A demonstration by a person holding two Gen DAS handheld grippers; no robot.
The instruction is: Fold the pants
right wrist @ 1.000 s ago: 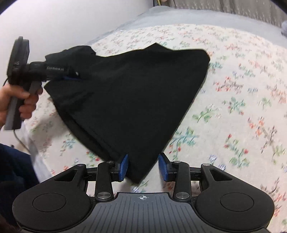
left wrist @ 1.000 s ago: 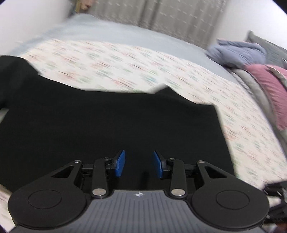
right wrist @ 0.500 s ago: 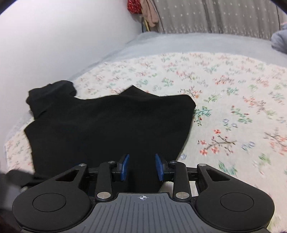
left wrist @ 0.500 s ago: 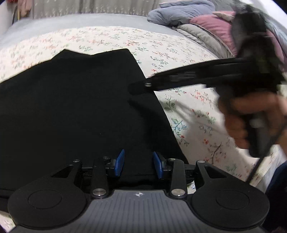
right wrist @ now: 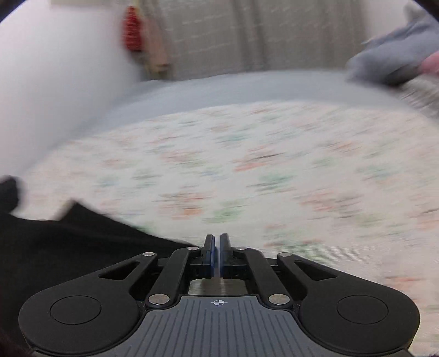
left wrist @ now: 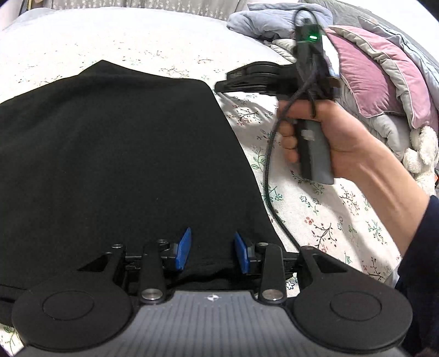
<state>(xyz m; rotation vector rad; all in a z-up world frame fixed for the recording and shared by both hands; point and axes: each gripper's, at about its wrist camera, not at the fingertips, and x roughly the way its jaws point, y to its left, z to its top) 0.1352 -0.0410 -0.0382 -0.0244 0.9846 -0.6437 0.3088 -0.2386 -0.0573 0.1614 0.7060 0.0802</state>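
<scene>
Across the near half of the bed (left wrist: 153, 33) lie the black pants (left wrist: 115, 153), spread flat on the flowered sheet (left wrist: 323, 219), their right edge running on a slant from a far corner down toward the near side. Over the near hem hangs the left tool (left wrist: 211, 252), its blue fingers (left wrist: 183, 249) spread apart with dark cloth lying between them; they are released, not pinching anything. Right of the pants the sheet is bare, with room along that slanted edge. Above that strip a hand (left wrist: 329, 137) holds the right tool (left wrist: 227, 85) by its grey handle, its black nose pointing left and reaching close to the far right corner of the pants, a cable (left wrist: 267, 175) trailing down from it. From its own camera the right tool (right wrist: 216, 248) shows its fingers clenched nearly together, with nothing that I can see caught between them; that view is blurred. The pants (right wrist: 68, 241) sit low on the left there, their edge ending just beside the fingers, and open flowered sheet stretches far and right. Along the far right of the bed are piled a pink cushion (left wrist: 376, 77), a grey quilt (left wrist: 384, 129), a blue-grey garment (left wrist: 263, 19) and a white plush toy (left wrist: 422, 156).
</scene>
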